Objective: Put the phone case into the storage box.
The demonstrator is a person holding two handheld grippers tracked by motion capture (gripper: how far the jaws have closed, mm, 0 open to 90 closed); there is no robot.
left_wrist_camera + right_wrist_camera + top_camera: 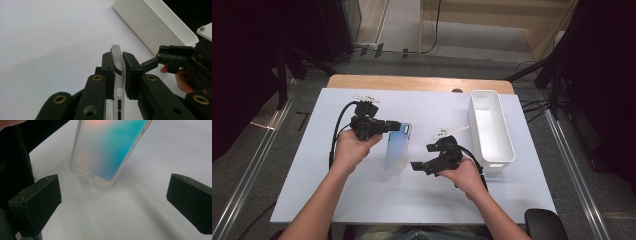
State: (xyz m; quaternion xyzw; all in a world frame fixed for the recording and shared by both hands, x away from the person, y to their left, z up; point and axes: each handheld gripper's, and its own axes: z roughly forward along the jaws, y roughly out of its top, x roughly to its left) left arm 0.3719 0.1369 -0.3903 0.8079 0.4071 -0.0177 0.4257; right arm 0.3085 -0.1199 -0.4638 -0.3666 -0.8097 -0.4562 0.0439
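Observation:
A translucent phone case point(397, 150) with a blue-to-pink sheen lies lengthwise at the middle of the white sheet. My left gripper point(399, 126) is shut on its far end. In the left gripper view the case point(117, 53) stands edge-on, pinched between the two black pads point(132, 72). My right gripper point(418, 165) sits to the right of the case's near end, pointing at it, open and apart from it. In the right gripper view the case's near end point(110, 147) hovers at or just above the sheet, beyond the wide-spread pads point(37, 200) of the gripper point(113, 202).
A long white empty bin point(490, 127) stands at the right of the table, close behind my right hand; its wall point(155, 27) runs along the left gripper view. The white sheet point(362, 200) covers the tabletop, with a wooden edge point(412, 82) at the far side.

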